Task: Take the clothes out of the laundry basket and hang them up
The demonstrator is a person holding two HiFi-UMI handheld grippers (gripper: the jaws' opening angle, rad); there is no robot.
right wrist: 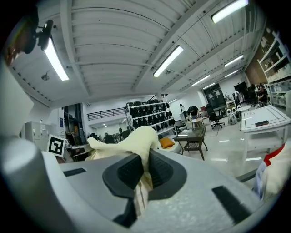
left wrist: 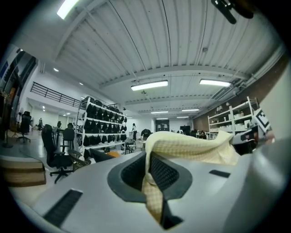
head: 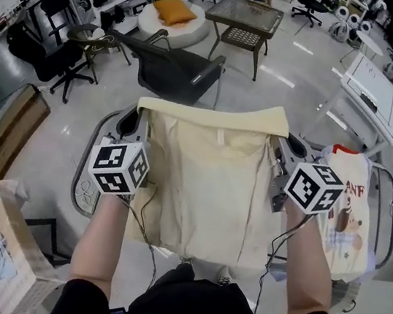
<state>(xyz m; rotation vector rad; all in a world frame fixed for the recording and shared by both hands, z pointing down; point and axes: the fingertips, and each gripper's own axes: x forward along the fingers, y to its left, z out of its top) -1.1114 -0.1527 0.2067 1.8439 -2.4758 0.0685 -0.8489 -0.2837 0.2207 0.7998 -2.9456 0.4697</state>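
Note:
A pale yellow garment point(head: 204, 180) hangs spread out between my two grippers in the head view. My left gripper point(head: 142, 109) is shut on its upper left corner, and the cloth point(left wrist: 182, 145) is pinched between the dark pads. On the other side my right gripper point(head: 285, 138) is shut on the upper right corner, with the fabric point(right wrist: 136, 145) squeezed in its jaws. Both grippers point about level, away from me. The stretched top hem runs straight from one to the other. The laundry basket is not in view.
A white drying rack point(head: 384, 212) stands to my right with a printed white garment point(head: 346, 213) draped on it. Beyond the cloth are a dark reclined chair point(head: 177, 68), a glass-topped table point(head: 244, 20) and a white table point(head: 374, 88). A cardboard box point(head: 1, 247) sits at my lower left.

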